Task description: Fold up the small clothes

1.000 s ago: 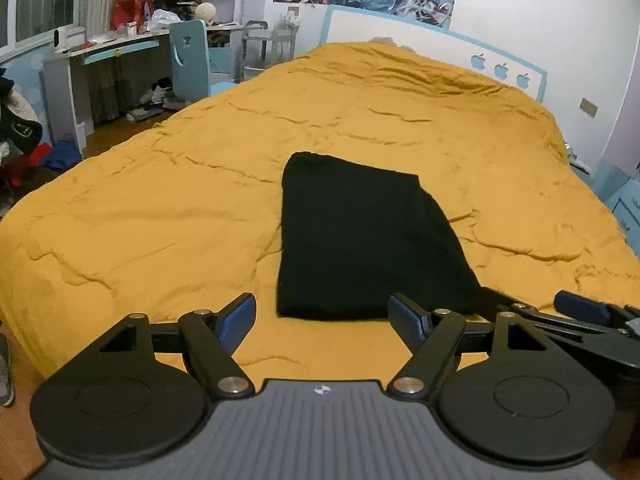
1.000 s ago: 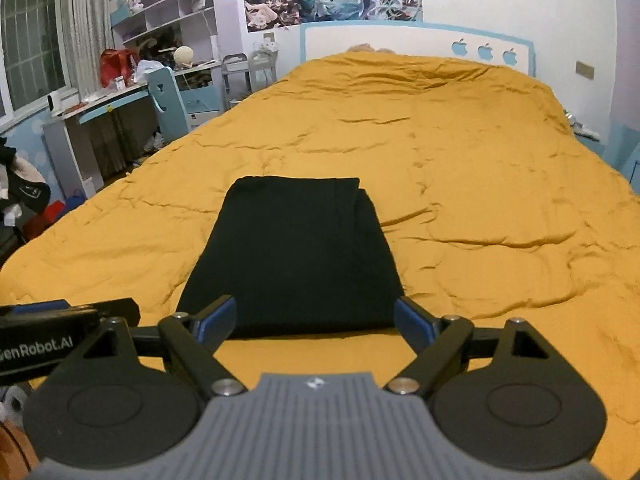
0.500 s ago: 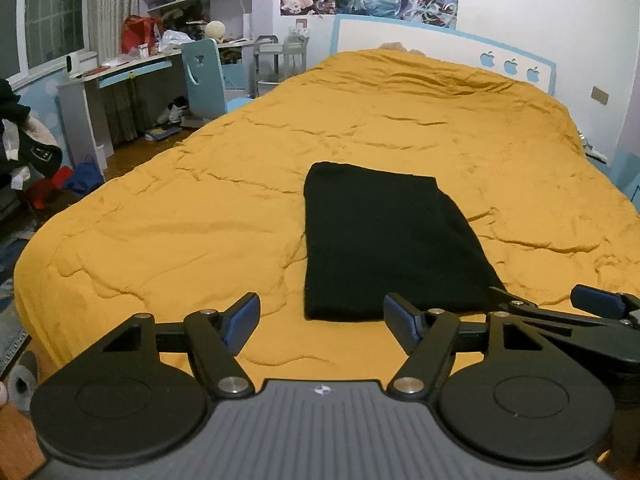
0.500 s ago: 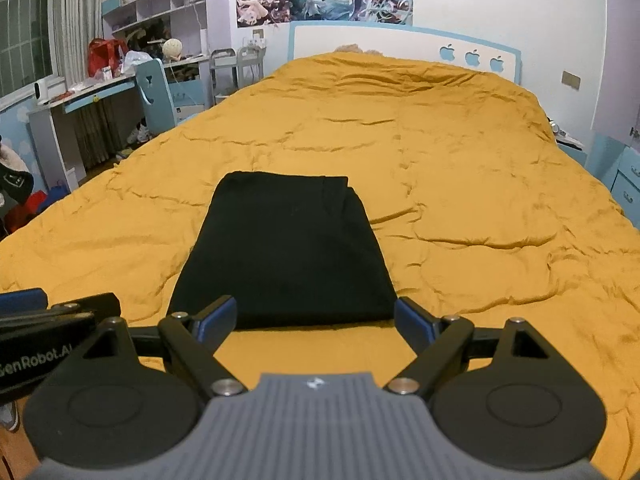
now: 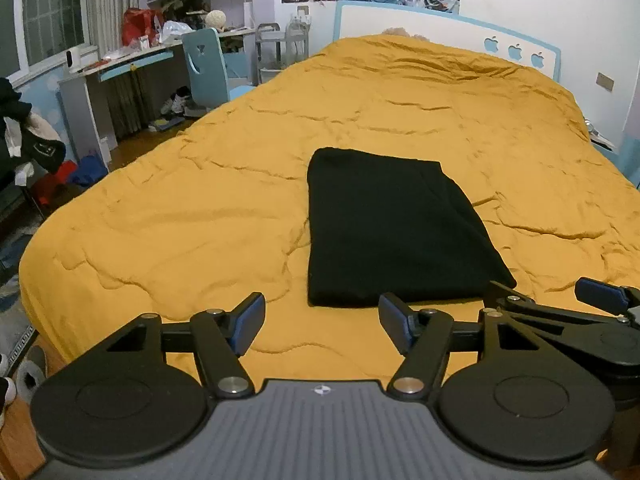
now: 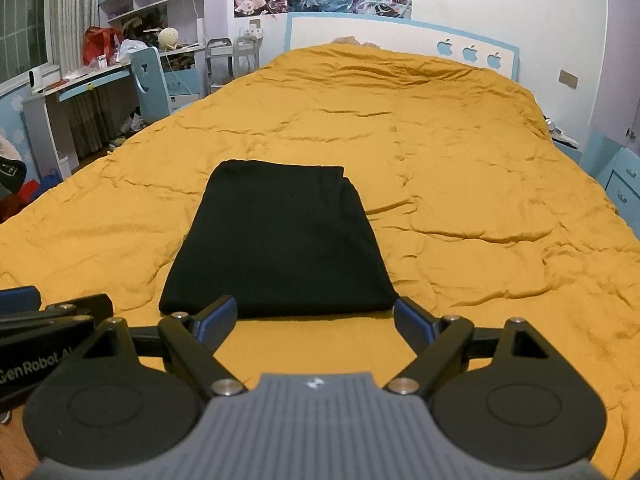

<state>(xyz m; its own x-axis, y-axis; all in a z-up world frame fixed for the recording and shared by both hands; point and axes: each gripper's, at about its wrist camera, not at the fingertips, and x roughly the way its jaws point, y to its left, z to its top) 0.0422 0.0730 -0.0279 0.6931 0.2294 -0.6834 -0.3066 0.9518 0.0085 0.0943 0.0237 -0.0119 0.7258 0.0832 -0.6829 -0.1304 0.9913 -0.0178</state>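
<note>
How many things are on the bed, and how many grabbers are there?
Black folded cloth: 1
Yellow blanket covering the bed: 1
Grabbers: 2, the left gripper, its jaws closing on nothing, and the right gripper, open and empty
Total: 4

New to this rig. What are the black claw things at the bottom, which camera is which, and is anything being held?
No robot arm here: a person holds a two-finger gripper in each hand, each with a fisheye camera looking along its fingers. One picture is from the left gripper, whose jaws are closing on nothing; the other is from the right gripper, open and empty. Each view also catches the other gripper at its edge. On the orange bedspread lies a folded black garment, just beyond both grippers. Nothing is held.
</note>
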